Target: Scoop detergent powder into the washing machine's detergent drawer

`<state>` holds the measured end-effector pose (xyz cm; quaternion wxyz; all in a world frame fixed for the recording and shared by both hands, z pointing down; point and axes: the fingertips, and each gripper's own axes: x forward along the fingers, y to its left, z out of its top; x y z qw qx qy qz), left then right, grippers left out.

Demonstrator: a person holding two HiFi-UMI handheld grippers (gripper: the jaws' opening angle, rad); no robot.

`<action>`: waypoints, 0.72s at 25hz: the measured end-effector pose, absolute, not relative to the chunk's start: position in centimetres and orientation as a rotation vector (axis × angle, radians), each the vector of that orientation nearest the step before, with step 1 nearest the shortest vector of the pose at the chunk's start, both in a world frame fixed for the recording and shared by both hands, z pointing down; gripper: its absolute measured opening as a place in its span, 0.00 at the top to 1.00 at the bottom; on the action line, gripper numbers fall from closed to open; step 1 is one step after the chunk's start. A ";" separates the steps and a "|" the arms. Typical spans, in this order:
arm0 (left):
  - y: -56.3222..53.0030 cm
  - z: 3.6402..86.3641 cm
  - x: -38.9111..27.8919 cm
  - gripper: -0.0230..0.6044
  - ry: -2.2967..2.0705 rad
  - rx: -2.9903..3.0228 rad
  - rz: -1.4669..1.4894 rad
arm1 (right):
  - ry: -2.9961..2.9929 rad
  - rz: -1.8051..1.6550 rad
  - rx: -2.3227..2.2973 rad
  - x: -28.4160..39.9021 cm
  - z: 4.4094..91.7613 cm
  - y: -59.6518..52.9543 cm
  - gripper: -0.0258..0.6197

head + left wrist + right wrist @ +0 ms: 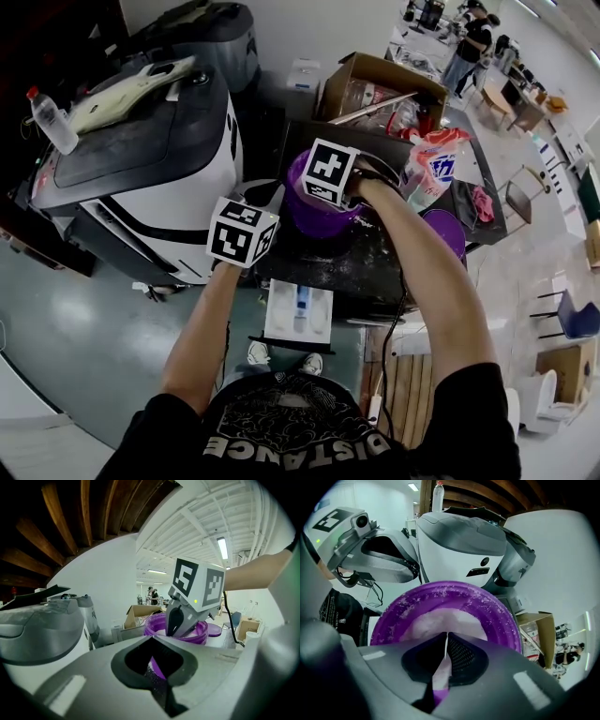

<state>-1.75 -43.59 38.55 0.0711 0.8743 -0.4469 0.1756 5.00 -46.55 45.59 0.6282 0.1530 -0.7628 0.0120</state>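
My right gripper is down over the purple tub; its jaws are closed on a thin strip, lilac w/ white dust, running back between the pads. I take it for the handle of the scoop, though I can't make out the scoop's bowl. My left gripper sits at the tub's near-left side, jaws together w/ a purple, powder-speckled wedge in the gap; prob. the tub's rim, pinched to steady it, but I can't be sure. The powder lies heaped white in the tub's middle, w/ more stuck up the inner wall. The tub stands on a dark top; the lid lies just to its right, the detergent bag behind that. The drawer is pulled out, white, below the top's near edge and lower than the tub — so each load has some way to travel.

Handling, as I judge it: the scoop is light, stiff plastic; its handle is thin and dusty, so apt to twist or slip in the pads; best held flat-on, close to the bowl end, and carried level. The powder is loose & light — any tilt or jolt spills it. The tub is light too and prob. slides unless its rim is held.
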 end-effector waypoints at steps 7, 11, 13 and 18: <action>-43.4 38.4 -2.3 0.96 -1.355 2.626 0.522 | -1.720 0.094 0.322 4.9 45.9 -45.8 0.90; -43.1 38.3 -2.4 0.96 -1.355 2.627 0.521 | -1.704 0.138 0.303 4.8 45.9 -45.3 0.90; -43.1 38.3 -2.4 0.96 -1.352 2.629 0.521 | -1.696 0.156 0.296 4.8 45.9 -45.1 0.90; -42.8 38.2 -2.2 0.96 -1.340 2.641 0.523 | -1.688 0.209 0.309 4.8 45.7 -45.0 0.90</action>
